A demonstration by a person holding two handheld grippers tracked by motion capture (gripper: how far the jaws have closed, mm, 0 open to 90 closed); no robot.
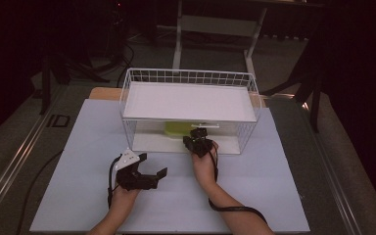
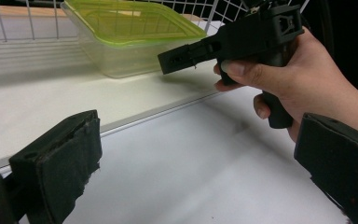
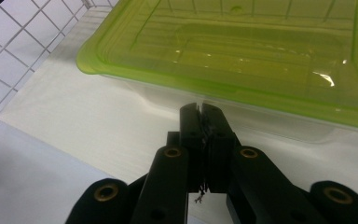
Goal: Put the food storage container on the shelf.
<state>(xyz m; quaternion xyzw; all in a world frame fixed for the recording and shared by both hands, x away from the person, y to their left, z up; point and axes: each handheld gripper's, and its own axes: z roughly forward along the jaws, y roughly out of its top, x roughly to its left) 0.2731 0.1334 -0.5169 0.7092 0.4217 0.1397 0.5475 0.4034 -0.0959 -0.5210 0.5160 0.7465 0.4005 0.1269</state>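
From above my side, the high camera looks forward and down over the bench [image 1: 176, 196]; both tool cameras sit low, sharing the green-lidded container [image 3: 242, 56].

Box [image 1: 175, 128] mostly hidden under shelf [image 1: 188, 102] in high view, only green patch seen. In right gripper view, box lid [image 3: 242, 42] was cut by top and right edges. Left gripper [image 2: 205, 182] pads cut by bottom and right edges. Right gripper [image 1: 199, 131] tip too small to judge contact with box.
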